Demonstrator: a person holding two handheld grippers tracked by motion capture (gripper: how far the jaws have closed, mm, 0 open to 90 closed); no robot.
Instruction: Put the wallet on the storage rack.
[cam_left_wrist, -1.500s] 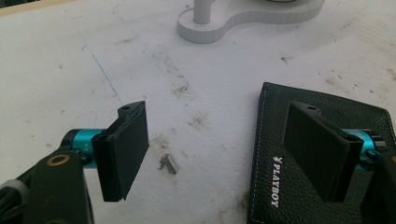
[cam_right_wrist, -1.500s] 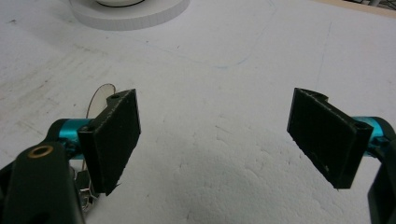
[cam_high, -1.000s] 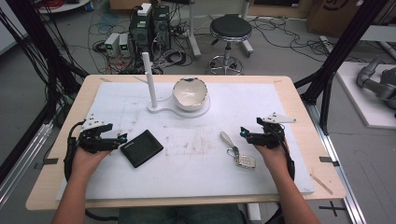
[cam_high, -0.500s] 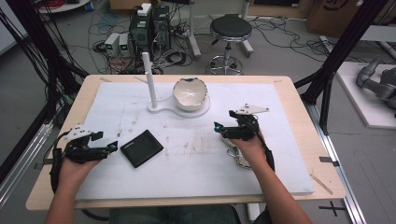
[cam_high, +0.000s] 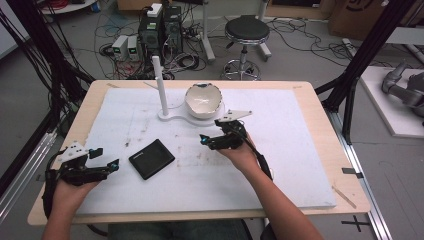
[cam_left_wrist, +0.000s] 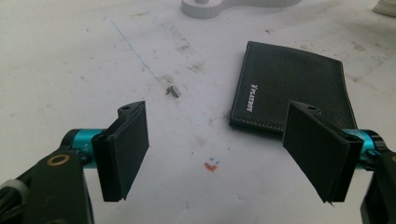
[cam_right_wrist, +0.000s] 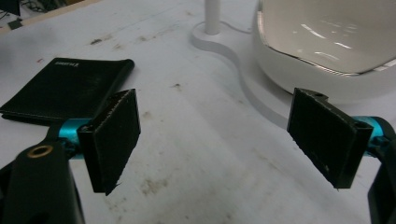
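Note:
A black leather wallet (cam_high: 151, 158) lies flat on the white mat, left of centre. My left gripper (cam_high: 107, 157) is near the table's front left, open, with the wallet (cam_left_wrist: 294, 88) just beyond its right jaw and nothing between the jaws (cam_left_wrist: 224, 158). A white bowl (cam_high: 203, 100) sits on a white stand (cam_high: 167, 116) with an upright post at the back centre. My right gripper (cam_high: 210, 132) hovers open just in front of the bowl (cam_right_wrist: 327, 37), pointing left. Its empty jaws (cam_right_wrist: 224, 135) frame the stand's base, and the wallet (cam_right_wrist: 65, 88) lies off to its left.
The white mat (cam_high: 300, 150) covers most of the wooden table (cam_high: 327, 115). Small stains and a tiny grey speck (cam_left_wrist: 173, 91) mark the mat. A stool (cam_high: 246, 31), computers and cables stand on the floor behind the table.
My right gripper has moved left and forward from the right side to just in front of the bowl. My left gripper has drawn back towards the front left corner, away from the wallet.

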